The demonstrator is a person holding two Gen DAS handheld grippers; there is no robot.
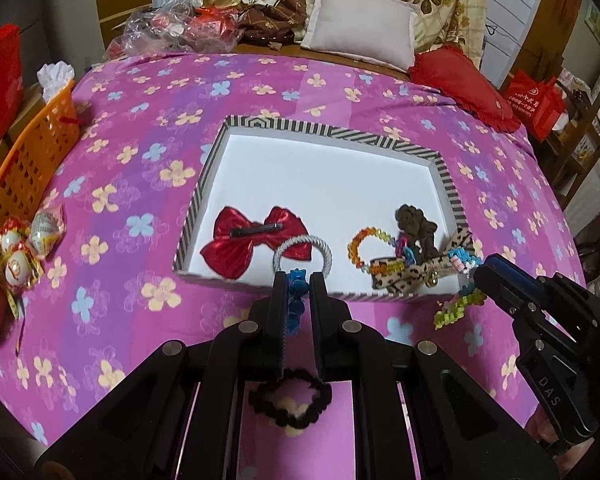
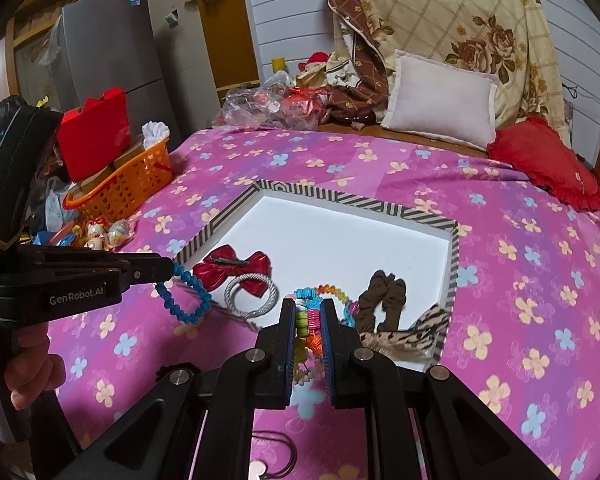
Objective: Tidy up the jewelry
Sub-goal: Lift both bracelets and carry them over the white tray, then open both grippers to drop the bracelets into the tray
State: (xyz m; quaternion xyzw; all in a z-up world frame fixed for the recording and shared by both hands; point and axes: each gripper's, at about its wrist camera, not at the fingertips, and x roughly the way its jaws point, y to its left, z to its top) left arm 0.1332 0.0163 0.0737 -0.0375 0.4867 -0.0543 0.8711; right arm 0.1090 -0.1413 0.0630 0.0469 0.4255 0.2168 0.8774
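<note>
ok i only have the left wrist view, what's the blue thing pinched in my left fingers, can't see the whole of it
Observer: A blue beaded bracelet. The right wrist view shows its whole loop dangling from the left gripper, by the near corner of the striped box.
Operator: and anything lying on the bed under the right gripper
Observer: Yes, a thin dark cord loop lies on the bedspread below the right gripper, which is shut on coloured coil bands.

Blue bead bracelet (image 2: 184, 298) & multicolour one (image 2: 308, 320), both held
</note>
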